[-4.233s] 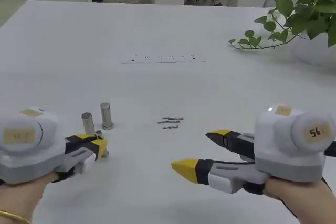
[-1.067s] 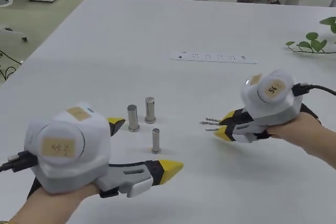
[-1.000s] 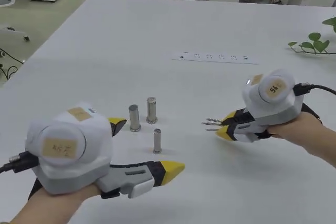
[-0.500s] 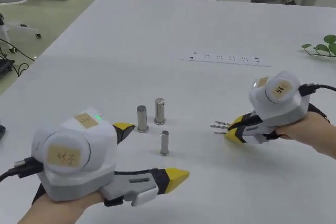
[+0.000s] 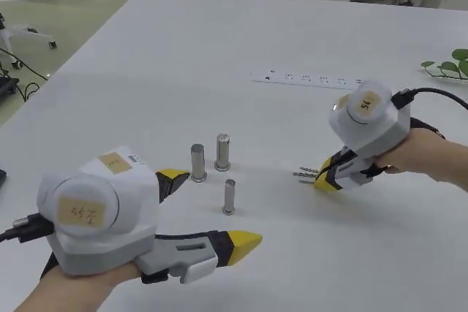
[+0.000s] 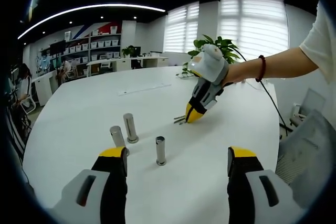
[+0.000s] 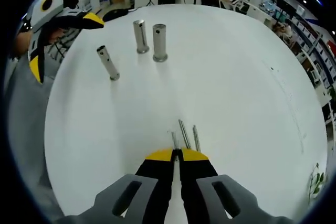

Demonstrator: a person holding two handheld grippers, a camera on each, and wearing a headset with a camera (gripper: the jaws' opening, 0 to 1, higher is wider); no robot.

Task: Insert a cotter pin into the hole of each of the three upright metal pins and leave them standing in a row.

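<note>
On the counter (image 5: 146, 71), right gripper (image 7: 177, 154) jaws sit clenched at three cotter pins (image 7: 185, 134); left gripper (image 6: 177, 153) jaws gape before three upright metal pins (image 6: 160, 150).

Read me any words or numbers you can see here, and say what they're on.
"56": round sticker on the right gripper.
Too blurred to read: handwriting on two stickers on the left gripper.
Too small to read: markings on the power strip.

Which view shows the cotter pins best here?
The right gripper view: three cotter pins lie separately just beyond the closed tips of the right hand-held gripper. Head view and left gripper view show them small, bunched at that gripper's tip.
</note>
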